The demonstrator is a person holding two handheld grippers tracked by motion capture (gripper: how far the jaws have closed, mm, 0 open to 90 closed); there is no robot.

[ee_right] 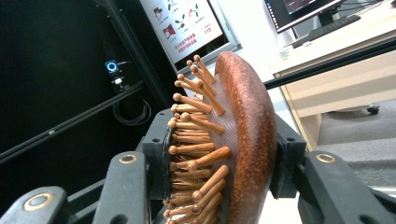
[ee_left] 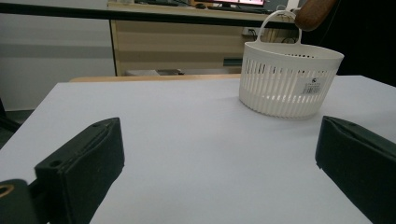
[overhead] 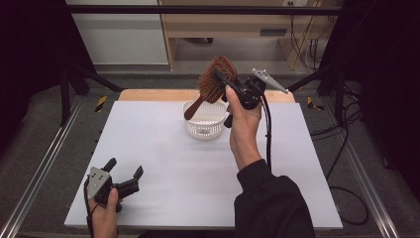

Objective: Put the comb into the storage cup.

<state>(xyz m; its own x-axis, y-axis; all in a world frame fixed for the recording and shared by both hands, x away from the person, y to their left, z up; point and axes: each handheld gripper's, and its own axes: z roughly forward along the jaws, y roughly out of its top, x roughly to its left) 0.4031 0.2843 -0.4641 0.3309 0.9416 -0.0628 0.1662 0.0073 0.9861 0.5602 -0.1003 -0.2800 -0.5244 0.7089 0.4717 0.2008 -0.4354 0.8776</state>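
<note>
Wooden hairbrush (overhead: 214, 82) pinched in right gripper (overhead: 229, 83), handle slanting down, seemingly over white basket (overhead: 204, 130); left gripper (overhead: 124, 174) spread, resting near worktop (overhead: 163, 163) edge.

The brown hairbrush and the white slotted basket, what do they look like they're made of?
Brown hairbrush: probably wood, reddish-brown with a smooth satin back; its pale round-tipped pins also look wooden. White slotted basket: likely moulded plastic, matte white, with thin even ribs and a thin loop handle.

Hidden and cropped parts
Hairbrush (ee_right: 243, 140) handle cut off by the right gripper view's bottom edge; in the left gripper view its handle tip (ee_left: 312, 13) is cropped at top; basket (ee_left: 289, 79) label unreadable, inside hidden.
</note>
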